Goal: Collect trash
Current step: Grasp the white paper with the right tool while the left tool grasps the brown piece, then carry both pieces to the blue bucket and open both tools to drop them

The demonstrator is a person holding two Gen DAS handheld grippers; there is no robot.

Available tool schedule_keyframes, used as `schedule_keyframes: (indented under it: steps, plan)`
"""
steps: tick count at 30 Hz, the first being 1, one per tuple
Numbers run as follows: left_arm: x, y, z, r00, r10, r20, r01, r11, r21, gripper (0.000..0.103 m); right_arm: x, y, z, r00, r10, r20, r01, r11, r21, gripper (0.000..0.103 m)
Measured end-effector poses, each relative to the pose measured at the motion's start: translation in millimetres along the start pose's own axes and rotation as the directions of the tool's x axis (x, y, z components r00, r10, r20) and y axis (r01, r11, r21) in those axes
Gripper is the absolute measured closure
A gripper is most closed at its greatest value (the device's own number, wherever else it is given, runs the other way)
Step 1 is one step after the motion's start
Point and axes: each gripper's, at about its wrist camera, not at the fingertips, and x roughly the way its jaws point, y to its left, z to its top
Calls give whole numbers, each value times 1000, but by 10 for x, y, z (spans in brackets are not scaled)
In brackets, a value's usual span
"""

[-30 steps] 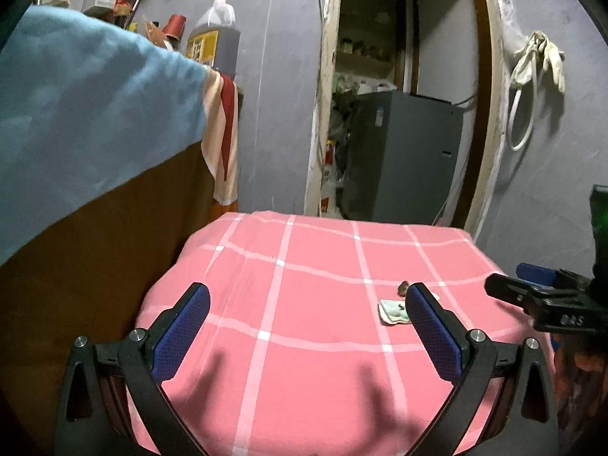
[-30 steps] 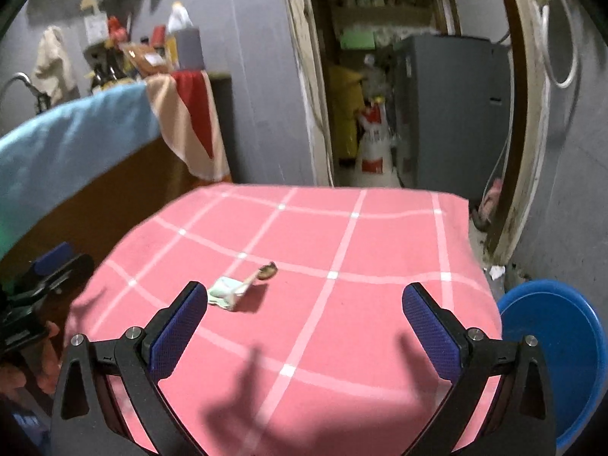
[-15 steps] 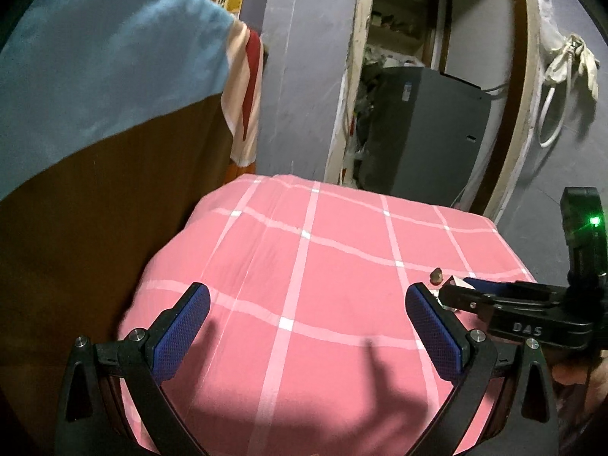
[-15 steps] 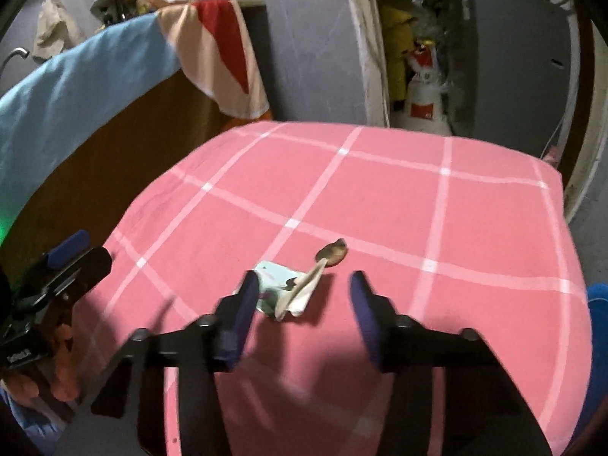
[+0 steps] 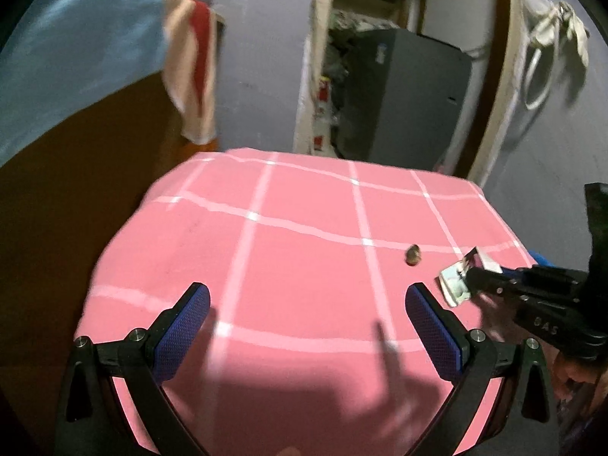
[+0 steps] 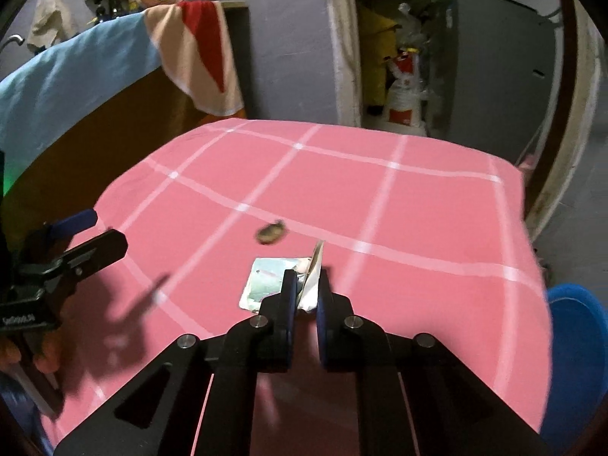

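1. One flat, pale green and white wrapper [image 6: 270,281] lies on the pink checked table [image 6: 380,209], with a white flap sticking up.
2. The right gripper [image 6: 304,296] has just been closing and now pinches that flap.
3. A small brown scrap [image 6: 270,231] lies just beyond.
4. The left gripper [image 5: 307,326] is wide apart, holding nothing, with the wrapper off to its right.
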Motion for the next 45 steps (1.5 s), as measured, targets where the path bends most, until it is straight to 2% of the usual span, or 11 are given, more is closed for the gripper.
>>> schedule_keyframes:
  steps: [5, 10, 15, 16, 22, 24, 27, 31, 36, 40, 45]
  plan:
    - [231, -184, 107, 996, -47, -81, 49, 998, 34, 3, -109, -253, -61, 999, -37, 20, 37, 999, 29, 96]
    - [427, -409, 203, 992, -65, -108, 76, 993, 92, 7, -226, -519, -123, 997, -65, 39, 62, 996, 67, 96]
    - [682, -587, 258, 978, -90, -190, 115, 985, 128, 36, -305, -668, -179, 997, -56, 60, 50, 994, 101, 96]
    - [730, -596, 274, 976, -92, -199, 120, 984, 132, 38, -316, -678, -187, 996, -53, 66, 46, 994, 103, 96]
    - [788, -730, 346, 974, -76, -214, 117, 976, 184, 63, -344, -662, -234, 996, -34, 88, 26, 995, 95, 96]
    - [800, -756, 364, 974, -73, -214, 115, 975, 192, 78, -339, -643, -251, 995, -29, 91, 20, 996, 93, 96]
    - [796, -782, 362, 973, -83, -217, 128, 971, 203, 92, -345, -631, -270, 995, -32, 96, 24, 996, 83, 96]
    - [802, -816, 305, 968, -121, -219, 165, 967, 192, 93, -384, -615, -298, 994, -27, 110, 18, 997, 75, 96]
    - [572, -899, 224, 972, -182, -151, 208, 961, 181, 94, -506, -547, -348, 987, -30, 158, 21, 998, 59, 96]
    - [258, -990, 165, 972, -231, -36, 233, 955, 185, 94, -689, -487, -408, 972, -53, 228, 44, 998, 46, 96]
    - [-126, -1094, 103, 944, -314, 102, 296, 941, 165, 94, -1017, -481, -461, 939, -68, 337, 51, 997, 60, 96]
